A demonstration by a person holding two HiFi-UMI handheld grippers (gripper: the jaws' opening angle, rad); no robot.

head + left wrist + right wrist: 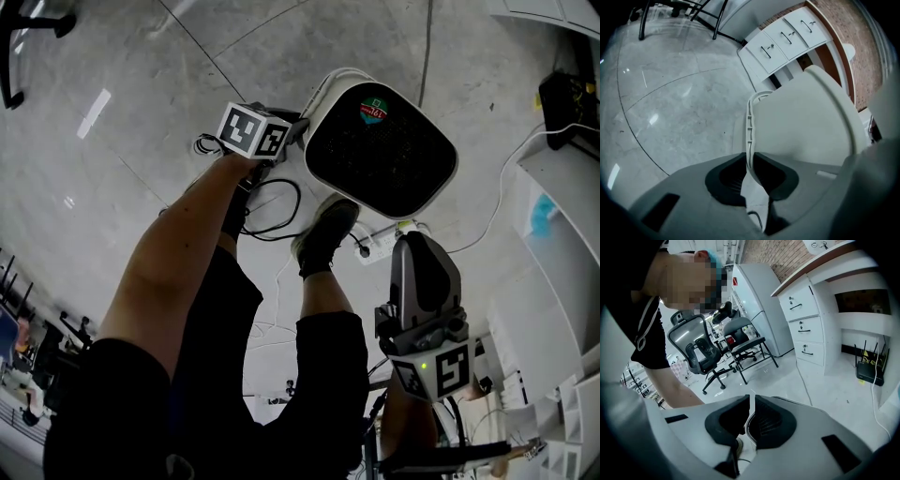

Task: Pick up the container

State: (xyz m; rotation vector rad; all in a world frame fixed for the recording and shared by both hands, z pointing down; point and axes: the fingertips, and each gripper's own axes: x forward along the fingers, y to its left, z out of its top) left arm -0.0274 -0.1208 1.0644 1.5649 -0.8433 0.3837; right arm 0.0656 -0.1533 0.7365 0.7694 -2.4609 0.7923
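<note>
Ahead of the right hand-held gripper (751,401), a black mesh office chair (693,348) and a dark four-legged chair (743,336) stand on the pale floor (787,376), in front of a tall white fridge (757,305). Further right are a white drawer unit (806,326) and a black router (869,371) beneath the tabletop (825,261).

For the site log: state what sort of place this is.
Likely an office or lab workroom: wheeled office chairs stand on a bare grey floor, white desk drawers sit under a counter, and a router with antennas sits in the desk recess.
</note>
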